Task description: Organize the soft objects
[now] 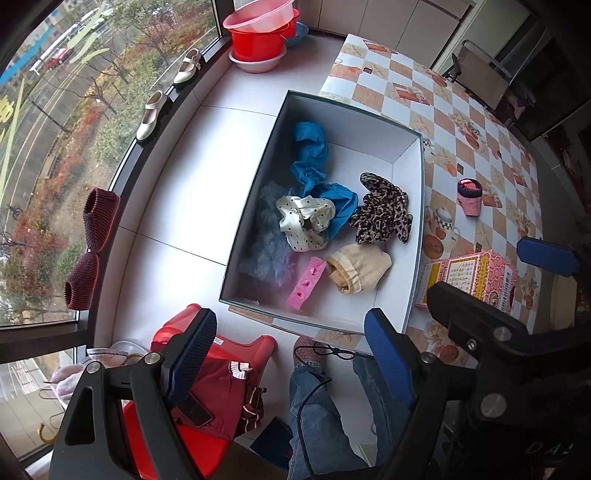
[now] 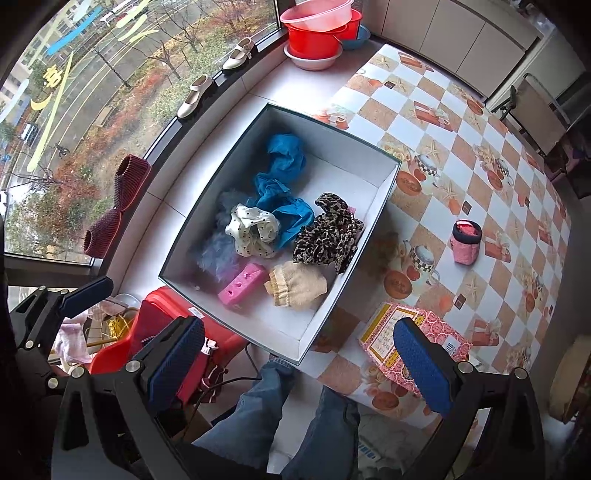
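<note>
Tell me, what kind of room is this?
Probably a room in someone's flat, high above a street. A table with a checked tablecloth stands by a big window, shoes sit on the sill, and washbasins are stacked nearby.

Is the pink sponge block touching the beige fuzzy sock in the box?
Apart. The right wrist view shows a strip of white box floor between the pink sponge block and the beige sock; the left wrist view shows the same gap.
</note>
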`<state>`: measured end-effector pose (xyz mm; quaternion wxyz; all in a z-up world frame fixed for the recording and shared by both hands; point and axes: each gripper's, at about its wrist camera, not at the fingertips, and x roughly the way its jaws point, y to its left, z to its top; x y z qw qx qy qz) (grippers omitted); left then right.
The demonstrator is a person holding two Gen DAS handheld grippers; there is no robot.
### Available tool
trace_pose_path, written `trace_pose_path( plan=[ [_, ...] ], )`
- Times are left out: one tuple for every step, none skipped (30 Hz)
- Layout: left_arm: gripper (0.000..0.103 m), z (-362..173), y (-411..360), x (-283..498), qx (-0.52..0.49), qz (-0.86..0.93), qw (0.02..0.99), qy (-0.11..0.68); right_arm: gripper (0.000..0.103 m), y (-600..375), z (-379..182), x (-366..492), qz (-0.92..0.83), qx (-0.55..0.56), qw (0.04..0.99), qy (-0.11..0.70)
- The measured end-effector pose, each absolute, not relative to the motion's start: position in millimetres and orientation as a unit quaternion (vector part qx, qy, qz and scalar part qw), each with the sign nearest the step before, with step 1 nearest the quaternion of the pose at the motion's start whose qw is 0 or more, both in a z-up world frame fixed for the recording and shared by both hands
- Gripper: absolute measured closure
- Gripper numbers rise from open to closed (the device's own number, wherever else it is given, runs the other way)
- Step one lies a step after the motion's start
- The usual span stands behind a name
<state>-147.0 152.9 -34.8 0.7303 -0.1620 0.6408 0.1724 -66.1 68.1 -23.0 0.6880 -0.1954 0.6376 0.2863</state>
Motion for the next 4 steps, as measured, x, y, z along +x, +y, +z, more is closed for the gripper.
trace_pose_path(
  plan=[
    [0.018, -38.0, 154.3, -147.0, -0.167, 0.171, 0.729, 0.642, 0.0, 69.5, -25.0, -66.1, 0.284, -0.194, 0.687, 0.64],
    [0.018, -40.8, 155.9, -147.2, -0.174, 0.169, 0.729, 0.64, 0.0, 70.4, -27.2, -65.6, 0.283, -0.192, 0.686, 0.642],
    [0.018, -42.4, 156.9, -147.3, -0.179, 0.164, 0.732, 0.636, 0.0, 71.2, -29.5, -65.4, 0.283, -0.191, 0.685, 0.643],
    [0.017, -42.8, 156.1, -146.3, -0.177, 0.156, 0.735, 0.636, 0.0, 72.1, -32.1, -65.4, 0.282, -0.191, 0.685, 0.644]
  ],
)
